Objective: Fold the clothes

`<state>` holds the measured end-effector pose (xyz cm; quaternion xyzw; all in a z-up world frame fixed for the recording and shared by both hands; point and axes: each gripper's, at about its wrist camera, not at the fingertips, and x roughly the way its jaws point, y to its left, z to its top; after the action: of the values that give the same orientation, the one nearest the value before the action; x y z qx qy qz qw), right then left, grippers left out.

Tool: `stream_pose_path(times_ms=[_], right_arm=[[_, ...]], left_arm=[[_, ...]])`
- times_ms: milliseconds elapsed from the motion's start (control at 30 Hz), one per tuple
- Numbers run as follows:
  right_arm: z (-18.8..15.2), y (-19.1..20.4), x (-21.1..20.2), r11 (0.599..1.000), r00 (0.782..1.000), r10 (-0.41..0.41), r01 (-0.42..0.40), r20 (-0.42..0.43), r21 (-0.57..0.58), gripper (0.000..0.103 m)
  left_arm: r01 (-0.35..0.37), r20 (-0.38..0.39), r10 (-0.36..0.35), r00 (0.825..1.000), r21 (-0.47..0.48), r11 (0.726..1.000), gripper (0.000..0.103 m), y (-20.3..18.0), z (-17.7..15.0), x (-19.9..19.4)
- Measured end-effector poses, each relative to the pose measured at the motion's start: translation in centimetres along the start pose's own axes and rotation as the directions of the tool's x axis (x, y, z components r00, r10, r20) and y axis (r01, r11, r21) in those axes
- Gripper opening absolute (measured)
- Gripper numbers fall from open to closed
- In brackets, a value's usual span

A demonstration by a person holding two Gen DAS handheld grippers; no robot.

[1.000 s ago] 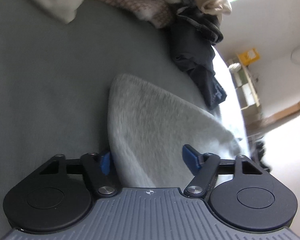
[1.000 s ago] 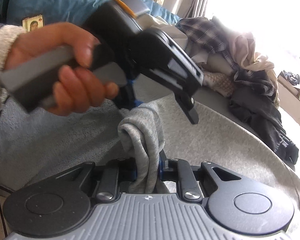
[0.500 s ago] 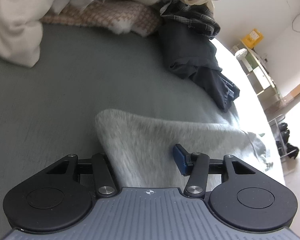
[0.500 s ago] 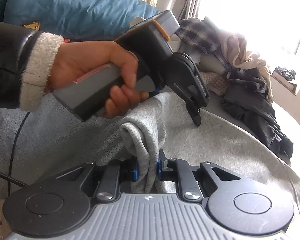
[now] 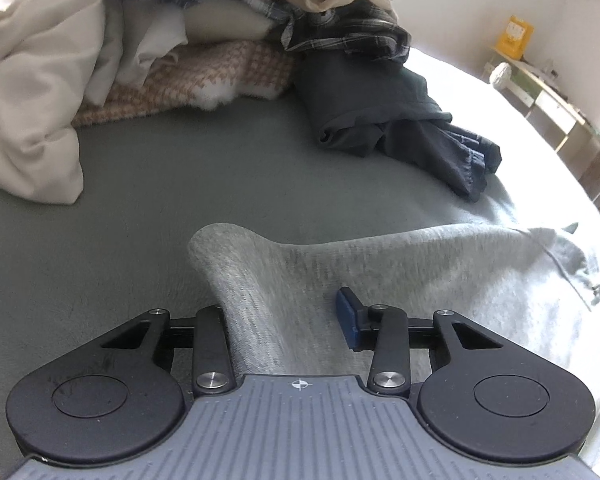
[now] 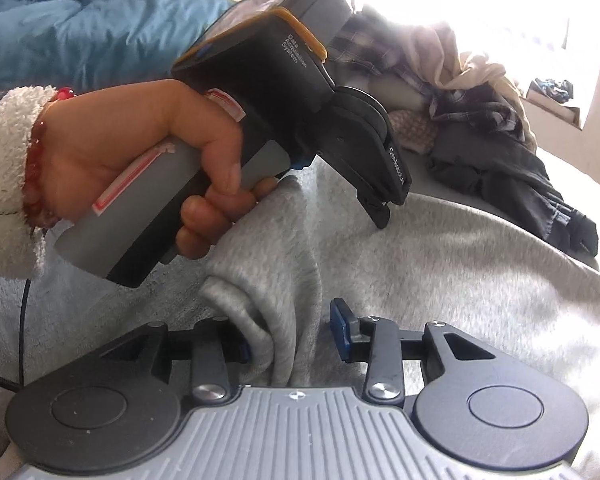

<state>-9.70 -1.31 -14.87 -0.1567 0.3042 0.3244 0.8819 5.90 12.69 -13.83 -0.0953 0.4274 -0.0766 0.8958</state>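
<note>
Both grippers — left (image 5: 288,316), right (image 6: 292,336) — hold fingers parted.

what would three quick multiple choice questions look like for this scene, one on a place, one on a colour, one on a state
1. Where does the dark garment lie relative to the grey sweatshirt in the left wrist view?
A. beyond it, by the clothes pile
B. under it
C. inside the left gripper

2. What colour is the quilt at the head of the bed?
A. red
B. blue
C. yellow

3. How do the right gripper fingers stand?
A. shut on the sweatshirt
B. shut on nothing
C. open, with a fold of sweatshirt between them

Answers:
1 A, it rests farther off on the bed, next to the heaped clothes.
2 B, the puffy cover in the right wrist view is blue.
3 C, the right-hand blue pad stands clear of the cloth.
</note>
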Motion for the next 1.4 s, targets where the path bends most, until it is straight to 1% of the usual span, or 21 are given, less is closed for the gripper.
stream_pose_path(times_ms=[33, 100, 167, 267, 467, 867, 900, 967, 1033, 1133, 1267, 1400], right_arm=[[-0.1, -0.1, 0.0, 1.000, 1.000, 0.001, -0.001, 0.005, 0.000, 0.038], [-0.2, 0.0, -0.1, 1.000, 1.000, 0.012, -0.012, 0.013, -0.010, 0.021], [-0.3, 0.2, 0.0, 0.999, 1.000, 0.012, -0.011, 0.019, -0.032, 0.018], [-0.3, 0.3, 0.0, 0.999, 1.000, 0.015, -0.014, 0.022, -0.045, 0.017], [-0.2, 0.1, 0.0, 0.999, 0.999, 0.026, -0.026, 0.021, -0.025, 0.017], [-0.1, -0.4, -0.1, 0.999, 0.999, 0.036, -0.036, 0.026, 0.000, 0.017], [0.0, -0.5, -0.3, 0.999, 0.999, 0.034, -0.035, 0.034, 0.007, 0.017], [0.3, -0.8, -0.9, 0.999, 0.998, 0.032, -0.033, 0.048, 0.020, 0.016], [0.5, -1.2, -1.4, 0.999, 0.998, 0.029, -0.031, 0.063, 0.033, 0.016], [0.9, -1.6, -2.1, 0.998, 0.996, 0.024, -0.028, 0.085, 0.052, 0.015], [1.4, -2.3, -3.2, 0.997, 0.993, 0.017, -0.026, 0.114, 0.078, 0.015], [1.9, -4.0, -5.4, 0.990, 0.986, -0.015, -0.009, 0.169, 0.140, 0.015]], left_arm=[[-0.007, 0.000, 0.007, 1.000, 0.008, 1.000, 0.039, -0.1, 0.0, 0.0], [-0.017, -0.001, 0.017, 1.000, 0.020, 1.000, 0.039, -0.4, 0.1, -0.1], [-0.028, -0.001, 0.028, 1.000, 0.031, 0.999, 0.039, -0.7, 0.1, 0.0], [-0.044, 0.002, 0.044, 0.999, 0.050, 0.998, 0.039, -1.1, 0.1, 0.1], [-0.066, 0.005, 0.066, 0.998, 0.080, 0.995, 0.039, -1.6, 0.0, 0.1], [-0.081, 0.011, 0.080, 0.997, 0.099, 0.992, 0.039, -1.8, -0.1, 0.2], [-0.080, 0.013, 0.079, 0.997, 0.097, 0.992, 0.037, -1.8, -0.1, 0.1], [-0.078, 0.017, 0.076, 0.997, 0.091, 0.993, 0.031, -1.7, 0.0, -0.1], [-0.071, 0.022, 0.070, 0.997, 0.080, 0.994, 0.019, -1.5, 0.4, -0.5], [-0.044, 0.023, 0.043, 0.999, 0.071, 0.997, 0.011, -1.6, 1.3, -1.3], [-0.005, 0.034, 0.003, 0.999, 0.080, 0.997, 0.009, -2.8, 2.9, -2.6], [0.032, 0.036, -0.036, 0.999, 0.088, 0.996, 0.009, -5.2, 4.8, -3.6]])
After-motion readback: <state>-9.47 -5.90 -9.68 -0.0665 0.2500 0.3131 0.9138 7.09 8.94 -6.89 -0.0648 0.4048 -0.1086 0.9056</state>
